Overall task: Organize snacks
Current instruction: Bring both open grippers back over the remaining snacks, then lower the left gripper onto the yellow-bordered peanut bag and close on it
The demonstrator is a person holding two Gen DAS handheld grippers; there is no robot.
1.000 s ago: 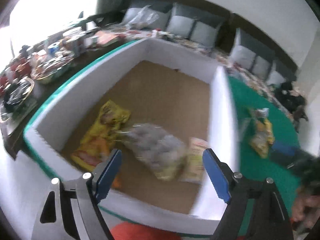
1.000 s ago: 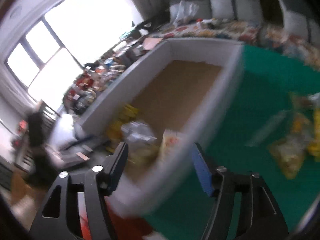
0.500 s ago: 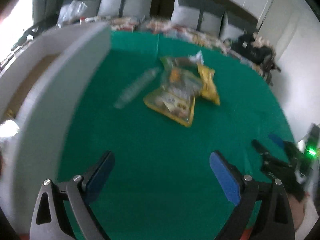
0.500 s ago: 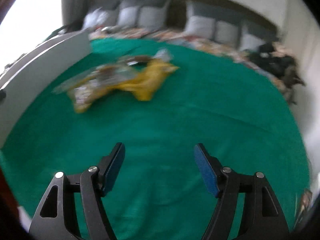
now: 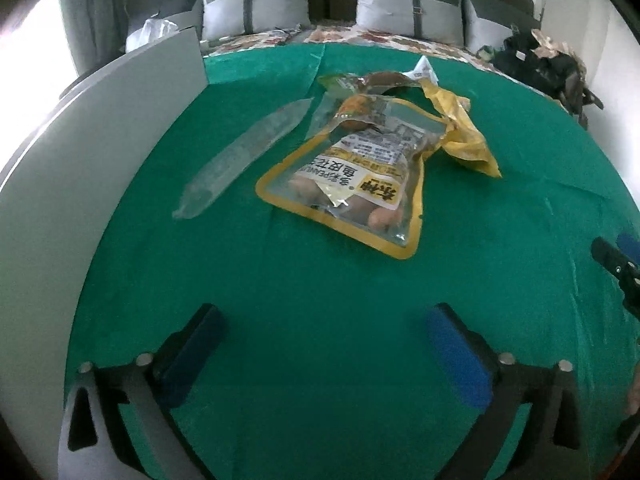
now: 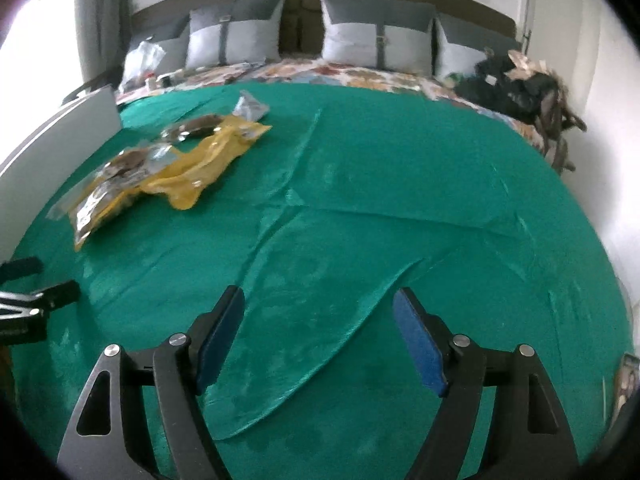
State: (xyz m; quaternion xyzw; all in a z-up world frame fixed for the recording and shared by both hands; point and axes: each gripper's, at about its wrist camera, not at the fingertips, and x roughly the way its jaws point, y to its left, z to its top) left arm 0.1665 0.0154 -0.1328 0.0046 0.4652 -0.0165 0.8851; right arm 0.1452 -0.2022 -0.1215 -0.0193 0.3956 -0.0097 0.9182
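Note:
A small pile of snack bags lies on the green cloth [image 5: 320, 300]. A clear peanut bag with a yellow border [image 5: 352, 184] lies in front, a crumpled yellow bag [image 5: 464, 132] behind it, and a long clear wrapper [image 5: 244, 152] to its left. The pile also shows in the right wrist view [image 6: 160, 160] at the far left. The white box wall [image 5: 100, 140] stands at the left. My left gripper [image 5: 324, 344] is open and empty, short of the peanut bag. My right gripper [image 6: 318, 336] is open and empty over bare cloth, right of the pile.
Grey pillows [image 6: 376, 32] and a floral sheet [image 6: 320, 74] line the far edge of the cloth. A dark heap of bags [image 6: 520, 88] sits at the far right. The right gripper shows at the right edge of the left wrist view [image 5: 620, 268].
Both grippers have swung away from the white box, where several snack bags lie, and now face the pile on the green cloth. Both stayed open and empty.

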